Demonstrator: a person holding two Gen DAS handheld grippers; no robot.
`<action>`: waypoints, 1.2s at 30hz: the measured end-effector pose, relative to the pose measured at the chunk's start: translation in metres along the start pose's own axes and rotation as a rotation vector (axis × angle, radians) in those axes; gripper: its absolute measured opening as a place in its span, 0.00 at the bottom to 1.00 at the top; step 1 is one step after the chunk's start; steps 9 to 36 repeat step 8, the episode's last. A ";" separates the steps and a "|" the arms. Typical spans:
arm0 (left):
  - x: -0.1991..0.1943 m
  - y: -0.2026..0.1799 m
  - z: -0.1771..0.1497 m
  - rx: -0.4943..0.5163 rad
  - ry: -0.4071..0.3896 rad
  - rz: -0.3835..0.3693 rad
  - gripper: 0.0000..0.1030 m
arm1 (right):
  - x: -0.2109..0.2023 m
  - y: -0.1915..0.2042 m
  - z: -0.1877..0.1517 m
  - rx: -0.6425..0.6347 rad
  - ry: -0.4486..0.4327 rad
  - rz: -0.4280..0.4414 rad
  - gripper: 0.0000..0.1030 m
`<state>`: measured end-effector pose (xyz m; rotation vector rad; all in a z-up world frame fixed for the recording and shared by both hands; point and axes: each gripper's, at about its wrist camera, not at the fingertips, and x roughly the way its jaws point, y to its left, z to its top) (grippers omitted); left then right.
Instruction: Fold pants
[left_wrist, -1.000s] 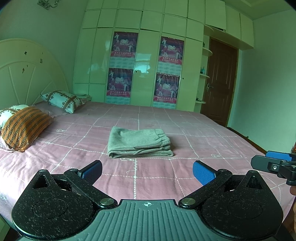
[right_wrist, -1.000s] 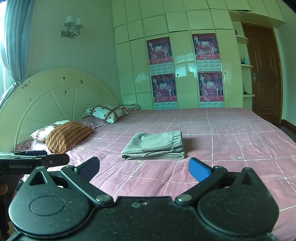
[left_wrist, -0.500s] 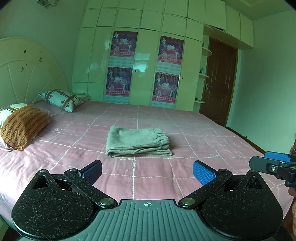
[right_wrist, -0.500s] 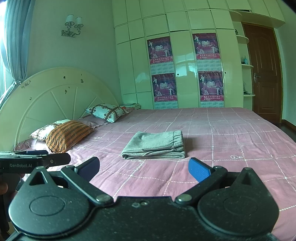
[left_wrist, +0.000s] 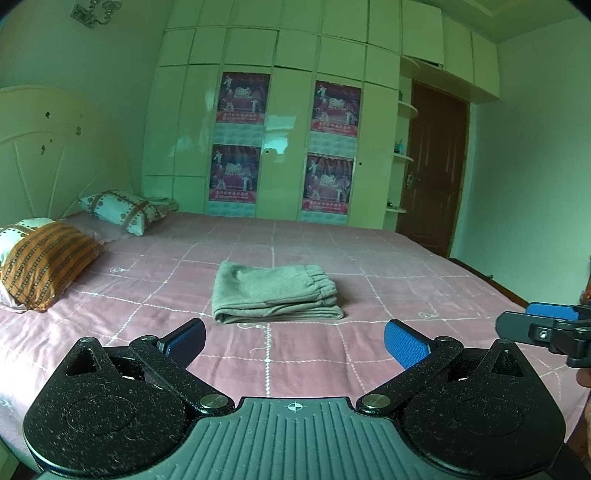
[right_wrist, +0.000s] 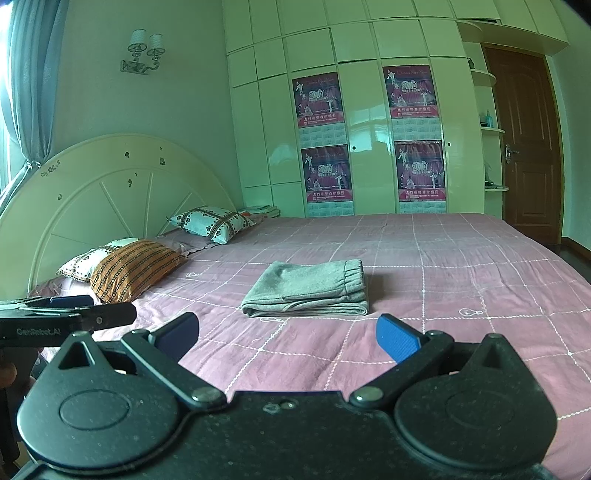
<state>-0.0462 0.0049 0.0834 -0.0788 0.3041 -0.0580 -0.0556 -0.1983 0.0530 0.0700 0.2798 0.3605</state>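
Grey pants lie folded in a compact stack in the middle of the pink checked bed, waistband to the right. They also show in the right wrist view. My left gripper is open and empty, held back from the pants above the bed's near edge. My right gripper is open and empty, also short of the pants. The right gripper's tip shows at the right edge of the left wrist view. The left gripper's tip shows at the left of the right wrist view.
An orange striped pillow and a patterned pillow lie by the white headboard on the left. A white wardrobe with posters stands behind the bed. A brown door is at the right.
The left wrist view has tilted slightly, so the pants sit a little lower and more to the left in it. Both grippers stay open; the pants have not moved.
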 end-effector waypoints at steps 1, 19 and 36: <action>0.000 0.001 0.000 -0.005 0.001 -0.002 1.00 | 0.000 0.000 0.000 0.000 0.001 0.000 0.94; 0.001 0.000 -0.001 -0.008 0.003 -0.026 1.00 | 0.001 -0.004 -0.002 0.003 0.005 -0.005 0.94; 0.001 0.000 -0.001 -0.008 0.003 -0.026 1.00 | 0.001 -0.004 -0.002 0.003 0.005 -0.005 0.94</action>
